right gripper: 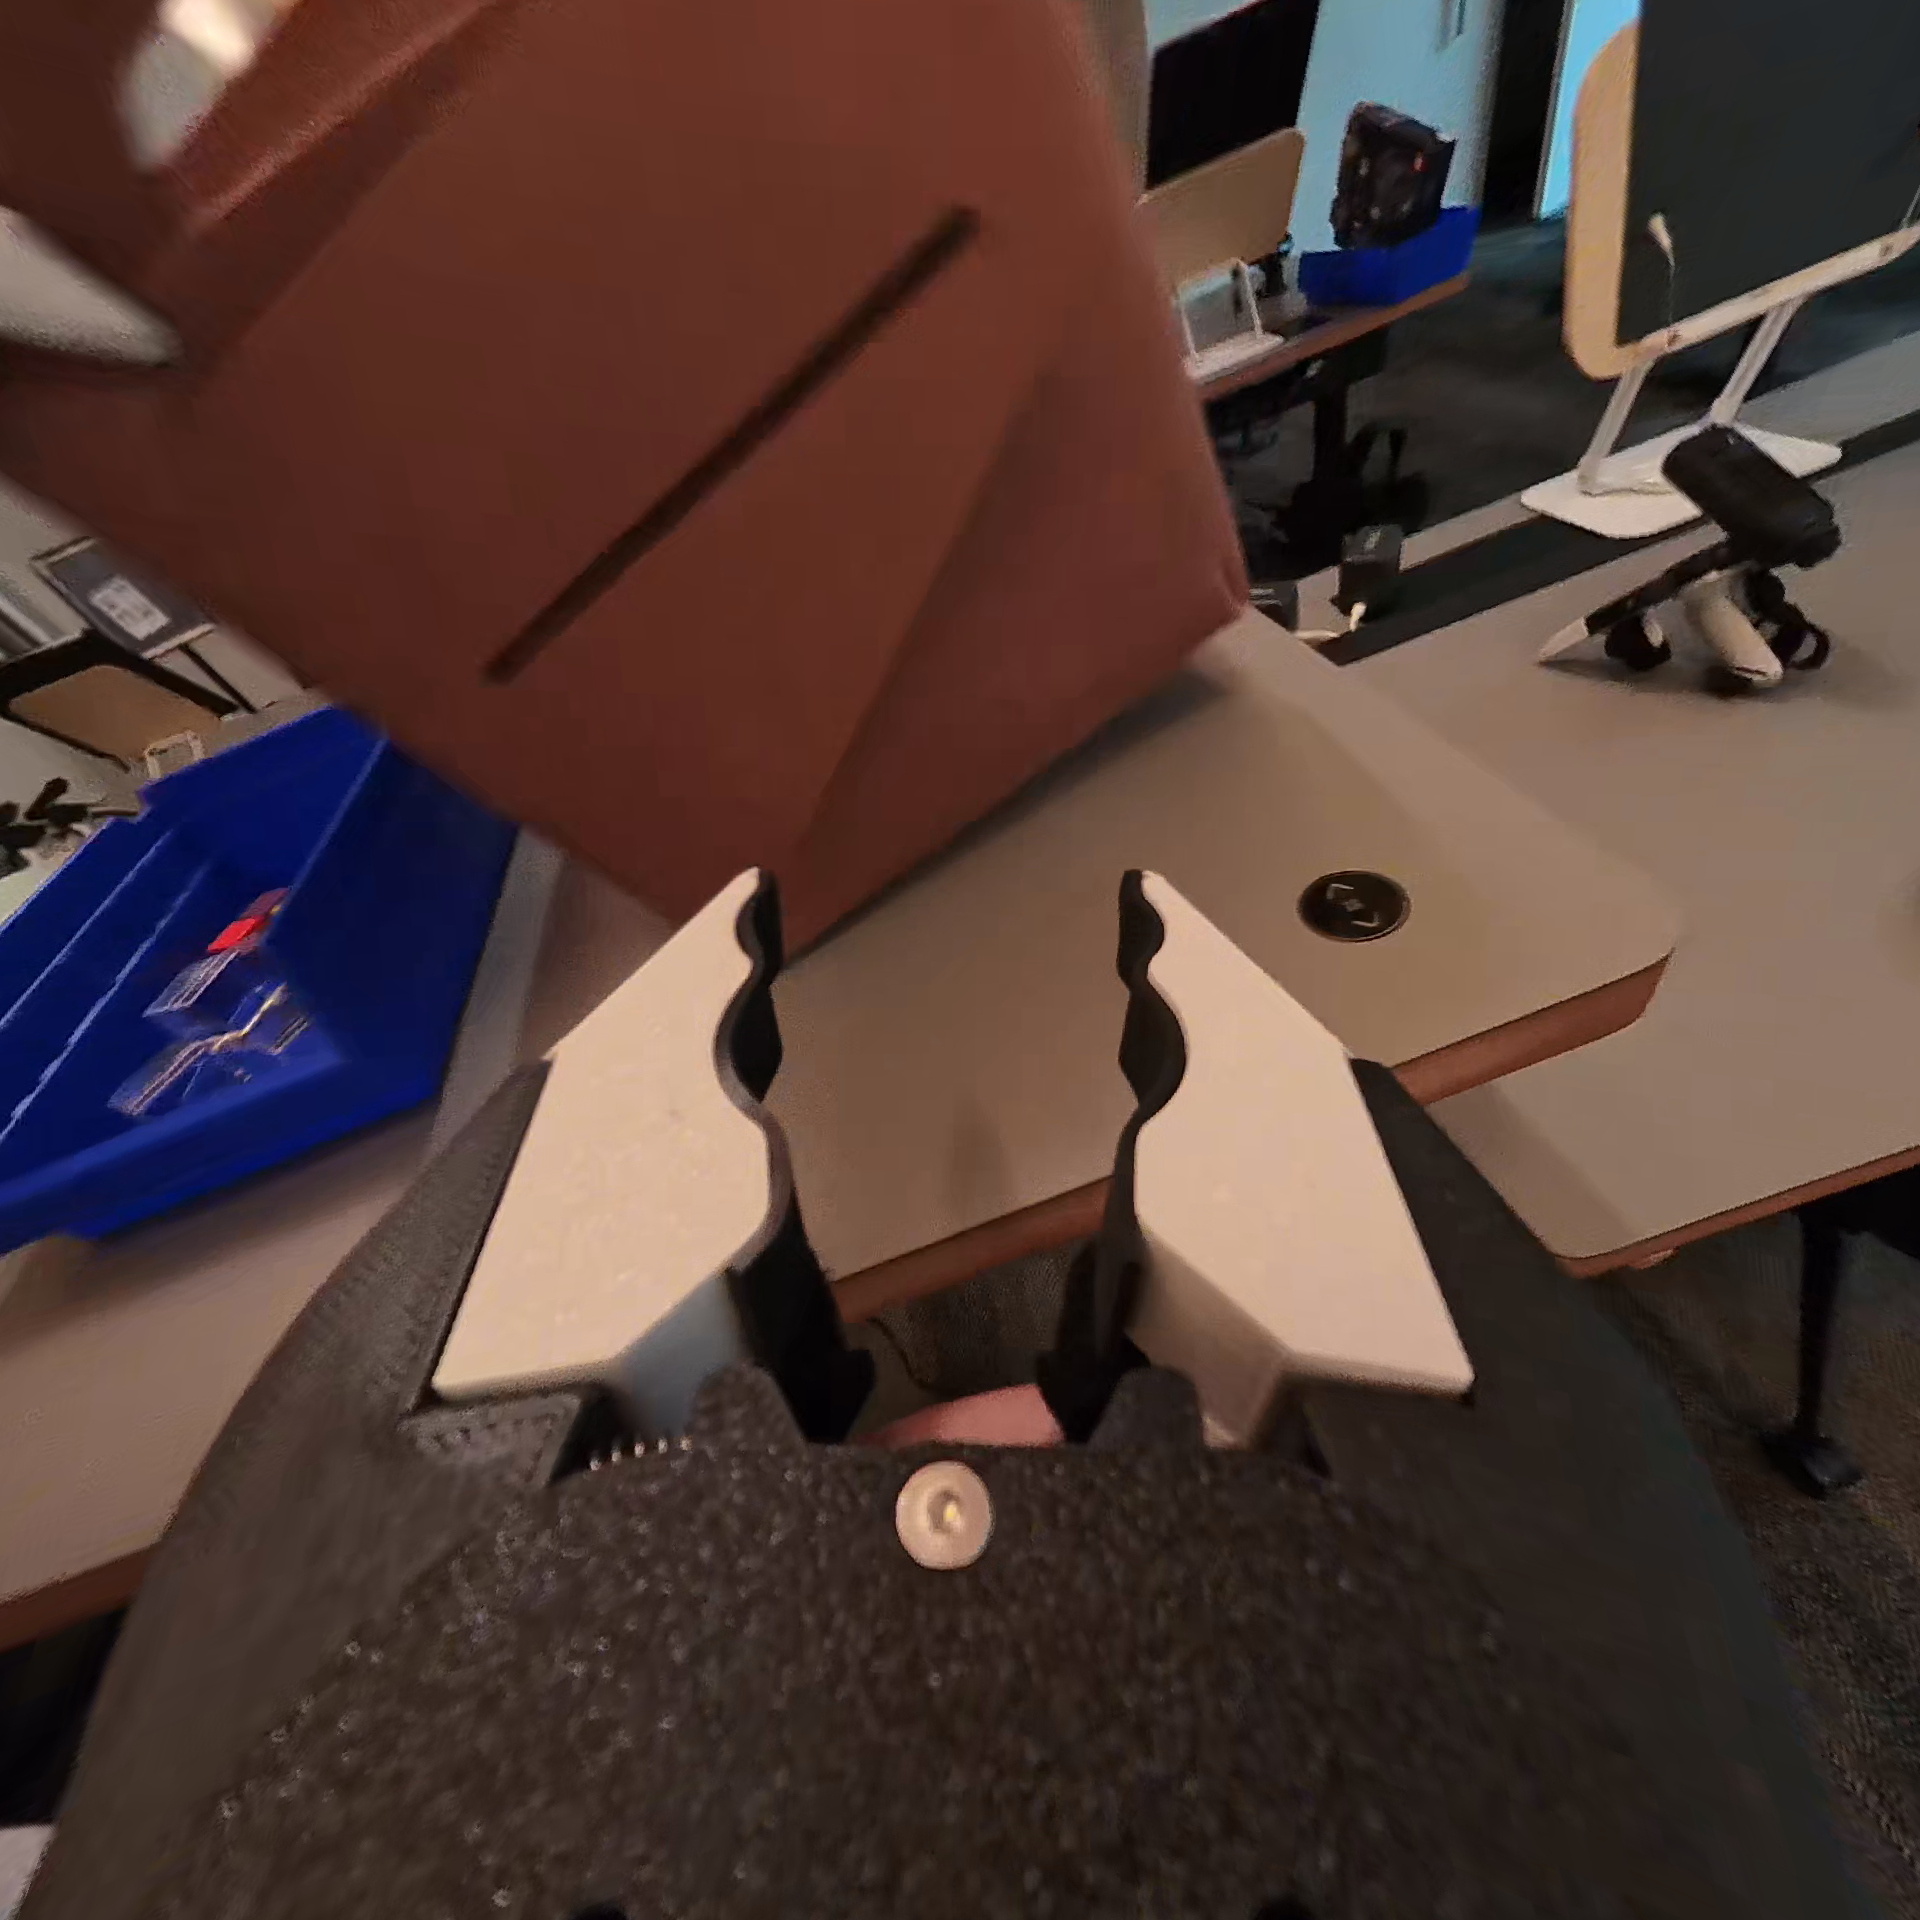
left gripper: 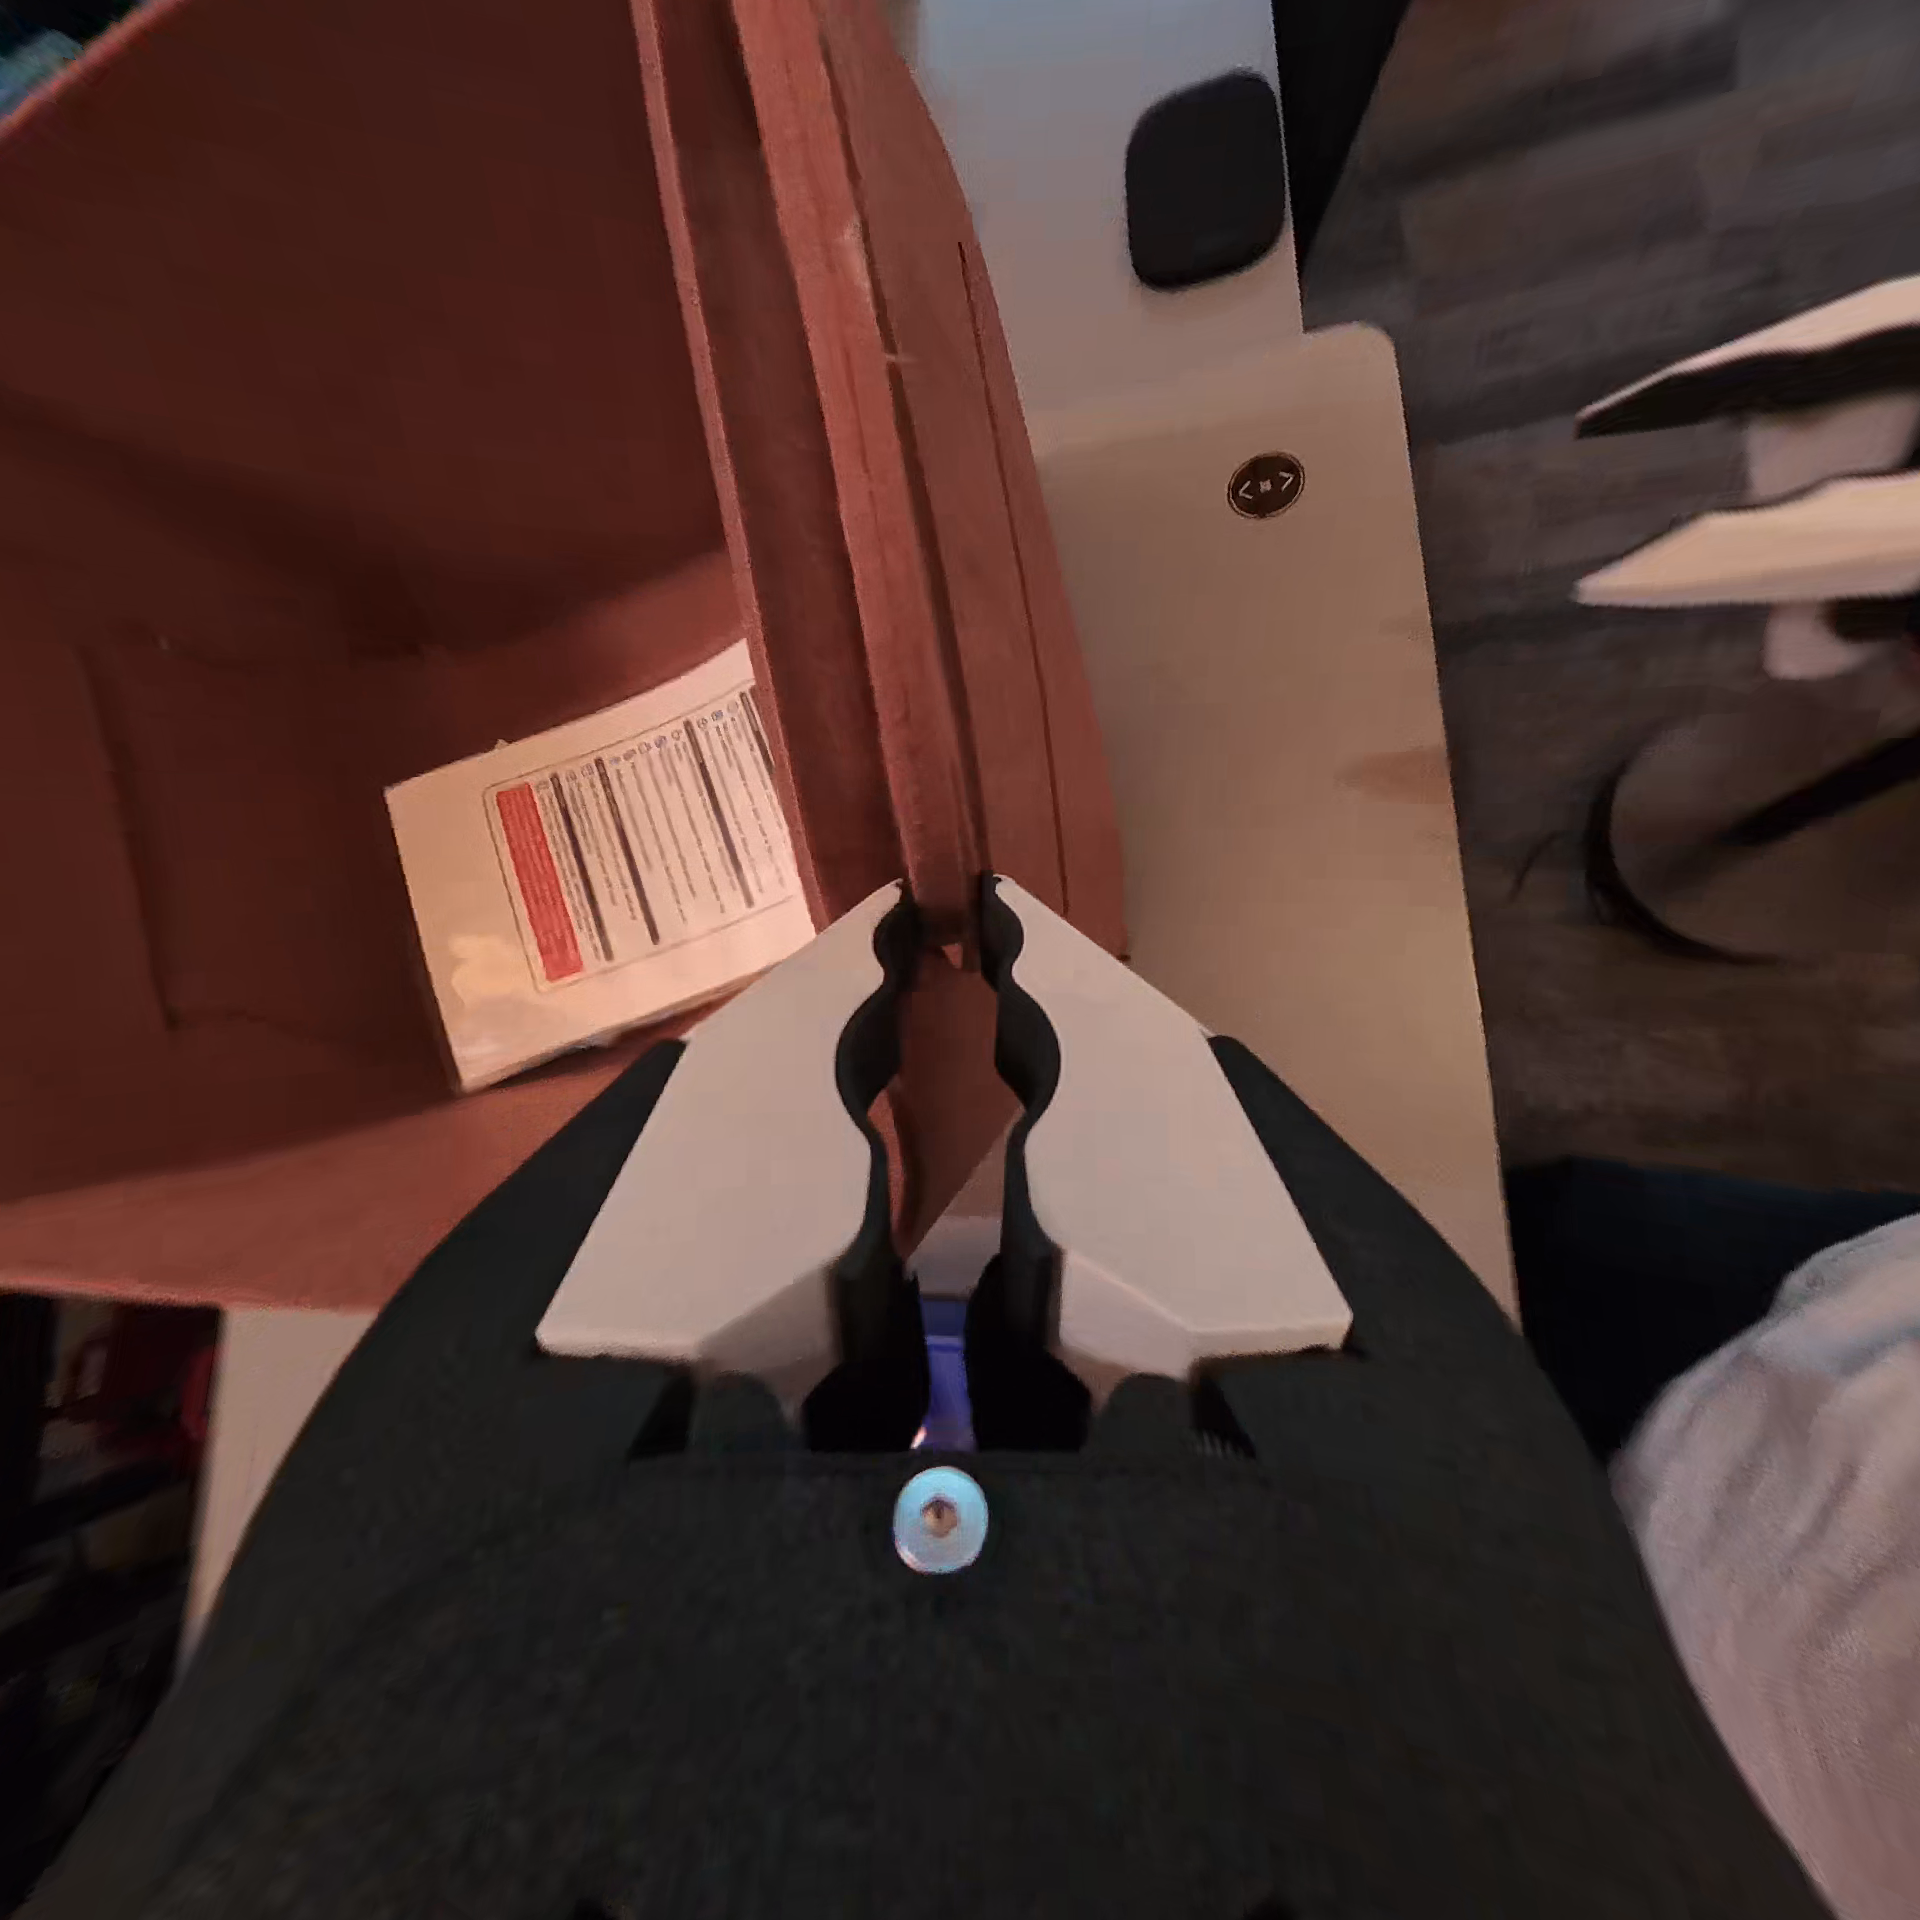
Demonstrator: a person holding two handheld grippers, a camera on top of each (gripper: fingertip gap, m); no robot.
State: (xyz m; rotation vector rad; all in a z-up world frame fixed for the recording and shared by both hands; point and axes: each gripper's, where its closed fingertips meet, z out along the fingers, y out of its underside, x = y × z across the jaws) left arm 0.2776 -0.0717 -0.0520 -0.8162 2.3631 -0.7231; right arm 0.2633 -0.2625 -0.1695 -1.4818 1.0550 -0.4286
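Box [left gripper: 343, 436], brown cardboard and open, fills the upper left of the left wrist view, held off the counter [left gripper: 1268, 831] with its inside turned to the camera; a white printed sheet [left gripper: 592, 873] lies against an inner wall near the frame's middle. The left tool [left gripper: 940, 920] is closed on the box's edge, a doubled flap [left gripper: 894, 520] running up from between its pads. The counter is pale grey with a rounded corner and a brown edge; a small round black fitting [left gripper: 1264, 485] is set into it, and a dark rounded pad [left gripper: 1205, 177] lies higher up. Grey carpet [left gripper: 1662, 208] fills the upper right of that view, and the other tool shows blurred at the right edge. In the right wrist view the box [right gripper: 665, 436] fills the upper left, tilted, a narrow dark slot [right gripper: 727, 447] cut in its side. The right tool [right gripper: 945, 914] stands open and empty at centre, its left tip just beside the box's lower corner; whether they touch I cannot tell. Below it lies the counter [right gripper: 1143, 852] with the same round fitting [right gripper: 1353, 906]. A blue bin [right gripper: 229, 935] with small parts sits at the left. At upper right a monitor [right gripper: 1766, 156] on a white stand and a black device [right gripper: 1745, 520] on a small stand rest on a further counter, with more desks and chairs behind.
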